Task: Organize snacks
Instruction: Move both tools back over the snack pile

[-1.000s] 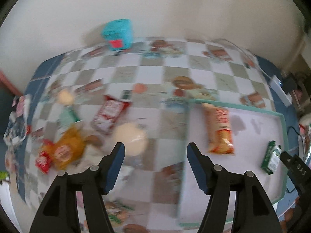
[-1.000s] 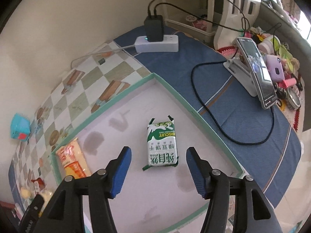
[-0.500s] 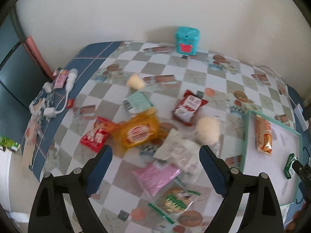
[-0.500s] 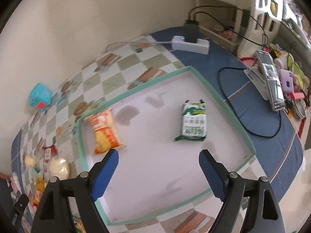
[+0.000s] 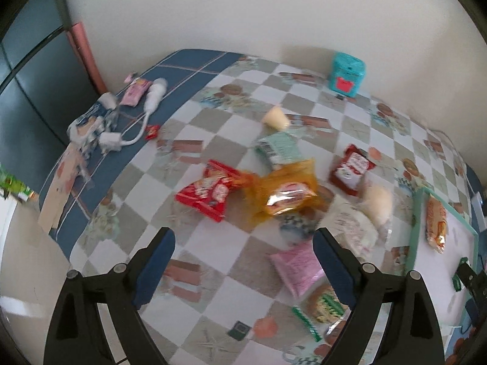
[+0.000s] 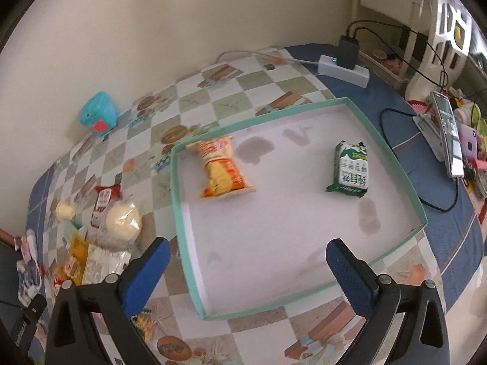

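A teal-rimmed white tray (image 6: 392, 155) holds an orange snack bag (image 6: 220, 168) and a green biscuit pack (image 6: 351, 170). Loose snacks lie left of it on the checked cloth: a red packet (image 5: 207, 193), a yellow bag (image 5: 287, 194), a dark red packet (image 5: 351, 170), a round white bun (image 5: 377, 205), a pink pack (image 5: 296, 263) and a green-striped pack (image 5: 322, 305). My left gripper (image 5: 243, 246) is open and empty above the cloth near the pile. My right gripper (image 6: 243, 258) is open and empty above the tray's near edge.
A teal box (image 5: 347, 74) stands at the wall. White cables and small items (image 5: 121, 121) lie on the blue cloth at left. A power strip (image 6: 344, 67), a black cable and a phone on a stand (image 6: 447, 133) lie right of the tray.
Both grippers have pulled back and up, with wider views. The left view has swung left from the tray to the snack pile. Both grippers stay open and empty.
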Tool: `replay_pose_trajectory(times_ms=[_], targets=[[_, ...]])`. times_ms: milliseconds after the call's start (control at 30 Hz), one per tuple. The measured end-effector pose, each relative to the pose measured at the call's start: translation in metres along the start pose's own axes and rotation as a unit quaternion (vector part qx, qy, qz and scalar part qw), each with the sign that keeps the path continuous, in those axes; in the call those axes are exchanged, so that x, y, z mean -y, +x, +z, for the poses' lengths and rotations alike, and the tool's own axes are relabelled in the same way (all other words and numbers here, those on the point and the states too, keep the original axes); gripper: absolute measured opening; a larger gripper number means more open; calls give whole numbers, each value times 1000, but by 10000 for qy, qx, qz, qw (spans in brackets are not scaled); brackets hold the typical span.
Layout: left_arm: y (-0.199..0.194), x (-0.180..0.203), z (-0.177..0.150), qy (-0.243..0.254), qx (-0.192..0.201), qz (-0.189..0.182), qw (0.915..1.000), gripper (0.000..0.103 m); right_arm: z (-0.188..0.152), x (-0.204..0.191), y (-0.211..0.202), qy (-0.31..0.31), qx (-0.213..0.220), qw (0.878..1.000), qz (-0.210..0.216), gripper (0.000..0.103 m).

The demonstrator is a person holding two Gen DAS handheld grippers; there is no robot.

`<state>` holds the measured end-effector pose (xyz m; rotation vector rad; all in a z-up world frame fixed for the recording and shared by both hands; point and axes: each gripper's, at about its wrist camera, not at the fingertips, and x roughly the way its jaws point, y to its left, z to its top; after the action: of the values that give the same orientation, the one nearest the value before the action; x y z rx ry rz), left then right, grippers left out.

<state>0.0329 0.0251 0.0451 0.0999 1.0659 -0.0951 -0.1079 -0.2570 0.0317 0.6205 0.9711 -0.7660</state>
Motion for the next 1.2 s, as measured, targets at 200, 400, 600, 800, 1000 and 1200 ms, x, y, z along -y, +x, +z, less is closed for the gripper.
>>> replay_pose_trajectory(times_ms=[200, 400, 600, 800, 1000, 1200], targets=[[6, -29, 1, -253, -4, 155, 9996, 92, -12, -20, -2, -264, -21, 9996, -13, 103], [11, -52, 2, -474, -51, 230, 9986, 92, -24, -43, 0, -681, -77, 9976, 50, 103], [20, -52, 1, -458, -190, 236, 9985, 92, -37, -64, 14, -973, -410, 9940, 282, 103], [41, -24, -3, 96, -501, 146, 9986, 92, -57, -84, 37, -1284, -955, 9859, 482, 103], [67, -1, -13, 579, -950, 150, 9937, 92, -71, -98, 48, -1548, -1137, 9803, 457, 103], [70, -7, -12, 448, -985, 191, 9939, 92, -80, -110, 50, -1764, -1083, 9775, 411, 103]])
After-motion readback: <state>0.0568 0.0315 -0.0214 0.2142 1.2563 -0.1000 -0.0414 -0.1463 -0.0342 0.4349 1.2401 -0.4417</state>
